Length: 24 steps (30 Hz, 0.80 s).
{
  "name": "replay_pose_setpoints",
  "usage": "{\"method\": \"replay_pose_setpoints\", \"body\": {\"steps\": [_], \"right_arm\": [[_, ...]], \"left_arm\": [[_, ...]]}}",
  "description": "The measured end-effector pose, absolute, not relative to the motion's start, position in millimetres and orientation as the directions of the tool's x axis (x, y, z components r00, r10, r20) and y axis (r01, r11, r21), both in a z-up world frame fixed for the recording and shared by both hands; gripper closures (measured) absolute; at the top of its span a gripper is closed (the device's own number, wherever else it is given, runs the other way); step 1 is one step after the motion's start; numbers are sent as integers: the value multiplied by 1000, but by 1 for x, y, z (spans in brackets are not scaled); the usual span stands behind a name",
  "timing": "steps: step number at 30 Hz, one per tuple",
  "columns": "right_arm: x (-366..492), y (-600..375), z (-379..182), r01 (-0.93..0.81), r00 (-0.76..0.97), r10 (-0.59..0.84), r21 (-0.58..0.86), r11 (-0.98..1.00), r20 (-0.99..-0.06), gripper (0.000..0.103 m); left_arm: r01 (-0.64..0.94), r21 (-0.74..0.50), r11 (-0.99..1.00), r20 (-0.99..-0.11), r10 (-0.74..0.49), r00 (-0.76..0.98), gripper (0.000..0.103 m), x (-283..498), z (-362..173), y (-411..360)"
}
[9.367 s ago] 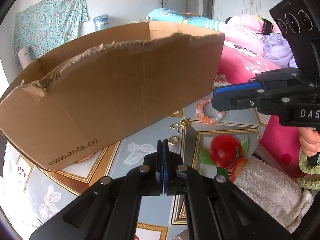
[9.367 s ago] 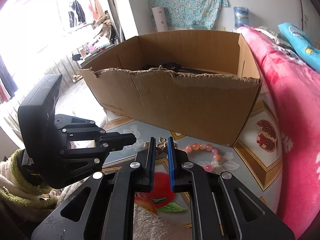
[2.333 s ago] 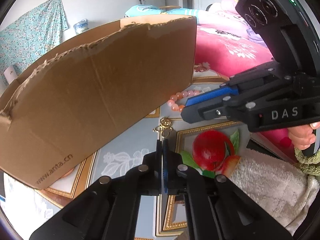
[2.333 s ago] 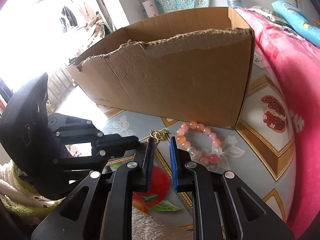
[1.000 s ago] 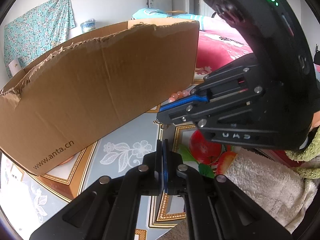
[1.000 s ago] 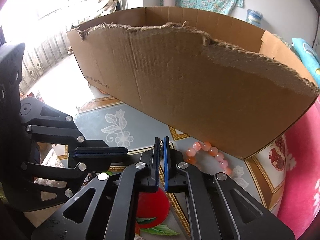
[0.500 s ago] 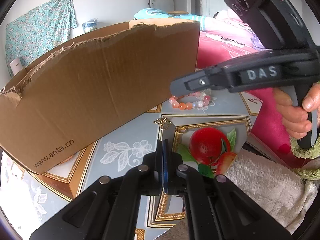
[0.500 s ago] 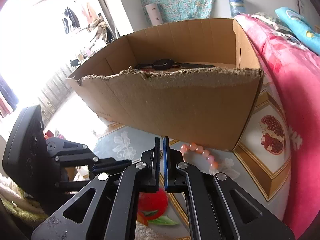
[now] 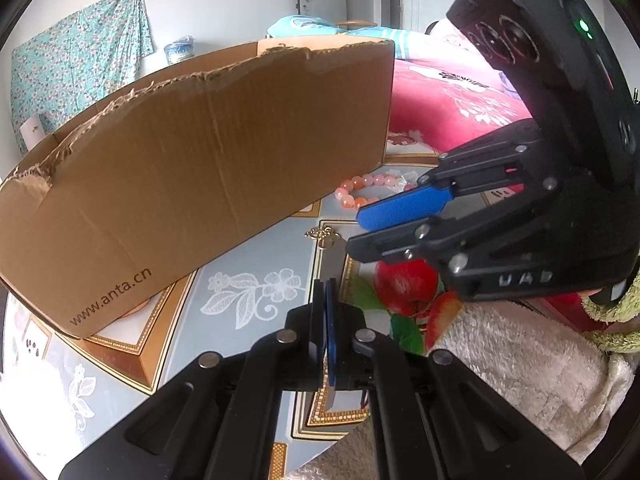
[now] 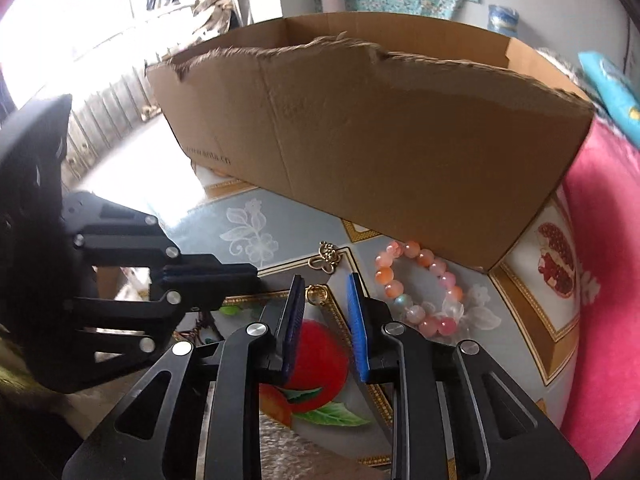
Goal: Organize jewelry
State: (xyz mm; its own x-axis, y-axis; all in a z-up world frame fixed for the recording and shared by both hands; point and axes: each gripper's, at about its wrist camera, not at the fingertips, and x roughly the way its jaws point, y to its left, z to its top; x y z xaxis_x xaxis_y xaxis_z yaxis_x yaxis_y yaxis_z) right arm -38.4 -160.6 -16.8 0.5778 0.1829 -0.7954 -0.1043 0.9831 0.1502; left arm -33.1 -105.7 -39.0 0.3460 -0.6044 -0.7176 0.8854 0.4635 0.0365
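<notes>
A torn cardboard box (image 9: 200, 176) (image 10: 380, 128) stands on the patterned table. In front of it lie a pink and orange bead bracelet (image 10: 416, 292) (image 9: 362, 190), a gold butterfly charm (image 10: 327, 258) (image 9: 322, 235) and a small gold ring (image 10: 316, 291). My right gripper (image 10: 324, 284) is open and empty, low over the table with the ring just ahead between its fingertips. It also shows in the left wrist view (image 9: 360, 232). My left gripper (image 9: 326, 286) is shut and empty, beside the right one.
A pink blanket (image 10: 600, 280) lies along the right side of the table (image 10: 248, 224). A white fluffy towel (image 9: 520, 360) lies at the near edge. The box wall stands close behind the jewelry.
My right gripper has come down from above the box toward the table and has opened. The left gripper has stayed shut and nearly still.
</notes>
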Motion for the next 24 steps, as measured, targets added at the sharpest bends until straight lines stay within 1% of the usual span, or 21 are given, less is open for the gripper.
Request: {"method": "replay_pose_setpoints", "body": {"steps": [3, 4, 5, 10, 11, 17, 21, 24], "right_arm": [[-41, -149, -18, -132, 583, 152, 91, 987, -798, 86], [-44, -147, -19, -135, 584, 148, 83, 987, -798, 88], [-44, -145, -19, -137, 582, 150, 85, 987, -799, 94], [-41, -147, -17, -132, 588, 153, 93, 987, -794, 95], [-43, -149, -15, -132, 591, 156, 96, 987, -791, 103], [-49, -161, -9, -120, 589, 170, 123, 985, -790, 103], [-53, -171, -1, -125, 593, 216, 176, 976, -776, 103], [-56, -181, 2, -98, 599, 187, 160, 982, -779, 101]], "left_arm": [[886, 38, 462, -718, -604, 346, 102, -33, -39, -106], [886, 37, 463, -718, -604, 346, 102, -33, -39, -105], [885, 36, 463, -718, -604, 346, 102, -32, -39, -105], [886, 36, 463, -718, -605, 346, 102, -33, -40, -104], [886, 37, 463, -717, -605, 346, 102, -33, -40, -104], [886, 37, 462, -718, -604, 346, 102, -33, -40, -104], [886, 39, 463, -718, -603, 347, 102, -33, -40, -105], [885, 40, 463, -718, -603, 348, 102, -33, -40, -105]]}}
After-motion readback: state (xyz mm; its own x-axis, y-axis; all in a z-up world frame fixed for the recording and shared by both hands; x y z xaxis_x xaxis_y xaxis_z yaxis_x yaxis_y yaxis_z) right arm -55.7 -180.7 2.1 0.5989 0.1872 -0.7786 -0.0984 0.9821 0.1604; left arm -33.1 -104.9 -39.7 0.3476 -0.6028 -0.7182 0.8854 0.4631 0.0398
